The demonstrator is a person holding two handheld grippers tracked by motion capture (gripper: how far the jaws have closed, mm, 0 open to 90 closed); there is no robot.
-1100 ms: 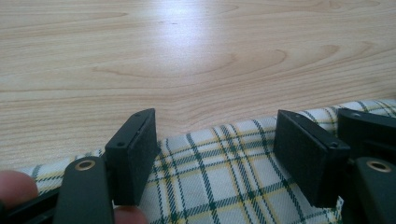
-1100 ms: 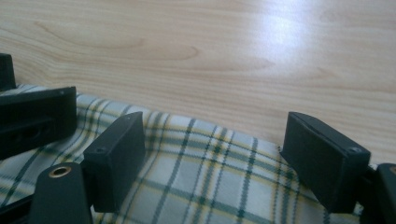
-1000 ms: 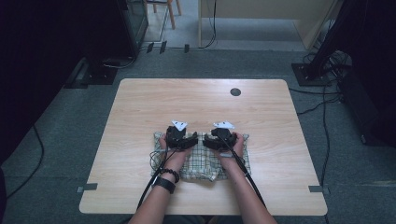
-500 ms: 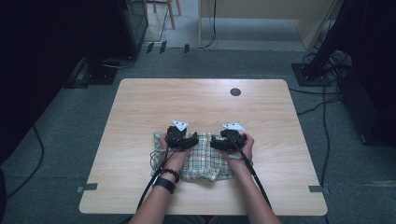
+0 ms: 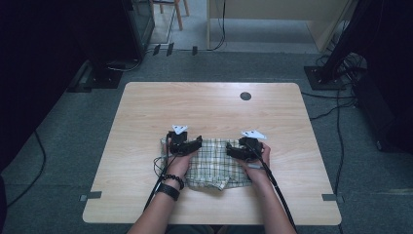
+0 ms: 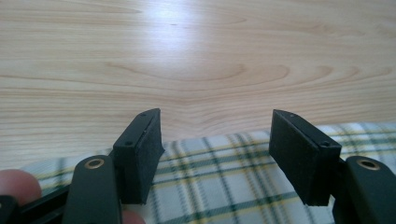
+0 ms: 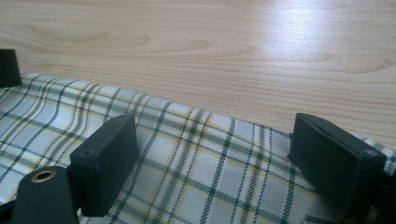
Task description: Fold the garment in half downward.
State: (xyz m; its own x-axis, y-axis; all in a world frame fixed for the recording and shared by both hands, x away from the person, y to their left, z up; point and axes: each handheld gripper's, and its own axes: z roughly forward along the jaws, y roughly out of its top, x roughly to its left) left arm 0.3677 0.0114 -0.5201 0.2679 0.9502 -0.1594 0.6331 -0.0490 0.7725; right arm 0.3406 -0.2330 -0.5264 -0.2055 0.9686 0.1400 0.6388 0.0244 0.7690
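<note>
A pale wooden table (image 5: pixel 146 195) stands on grey carpet, and at its near edge the person's 2 forearms come in, a dark bead bracelet (image 5: pixel 173 178) and a black wrist strap (image 5: pixel 167 191) on the left one. Just past them a green-and-yellow plaid cloth (image 5: pixel 214 163) lies near the middle of the near half of the table, bunched and partly doubled over at its near edge, flatter along its far edge.

The left gripper (image 5: pixel 185 145) sits at the cloth's far left corner and the right gripper (image 5: pixel 242 150) at its far right corner. In both gripper views the jaws stand apart over the fabric, gripping nothing, and both have just been narrowing a little.

My guess is the smoothing or folding is only getting going: the far corners are lined up for a pinch, not yet taken, and the rumpled near side is left to sort out.

Farther on, the table is bare apart from a round cable port (image 5: pixel 245 96) near the far right corner. Beyond it are chair legs (image 5: pixel 180 12), black stands (image 5: pixel 336 68) and trailing cables (image 5: pixel 336 117) on the floor.
</note>
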